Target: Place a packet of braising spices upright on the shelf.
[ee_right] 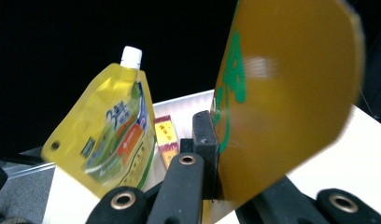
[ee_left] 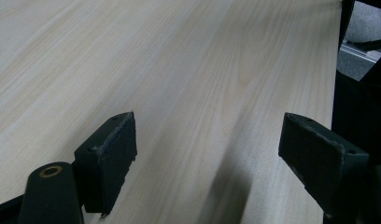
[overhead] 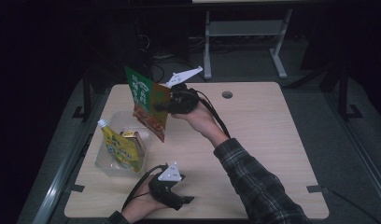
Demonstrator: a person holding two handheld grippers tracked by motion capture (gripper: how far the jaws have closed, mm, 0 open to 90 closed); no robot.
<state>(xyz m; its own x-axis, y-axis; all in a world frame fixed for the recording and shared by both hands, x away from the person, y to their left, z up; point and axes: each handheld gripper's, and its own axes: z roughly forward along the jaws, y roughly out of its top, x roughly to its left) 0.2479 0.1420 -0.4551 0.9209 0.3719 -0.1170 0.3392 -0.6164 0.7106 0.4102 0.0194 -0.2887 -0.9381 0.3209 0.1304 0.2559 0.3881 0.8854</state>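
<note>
My right gripper (overhead: 164, 106) is shut on a flat green and orange packet (overhead: 149, 102), held up in the air over the table's back left part, above and behind a clear plastic tub (overhead: 103, 161). In the right gripper view the packet (ee_right: 282, 102) is pinched between the jaws and stands on edge. A yellow spouted pouch (overhead: 121, 148) with a white cap leans in the tub, with a small yellow and red box (overhead: 131, 135) behind it; the pouch (ee_right: 109, 135) and the box (ee_right: 166, 135) also lie ahead of the right jaws. My left gripper (overhead: 187, 199) rests low at the table's front edge, open with nothing between its pads (ee_left: 111, 149).
The wooden table (overhead: 263, 140) has a round cable hole (overhead: 227, 94) at the back. A table leg frame (overhead: 244, 32) stands on the dark floor behind. In the left gripper view the table's edge (ee_left: 335, 60) lies near the right jaw.
</note>
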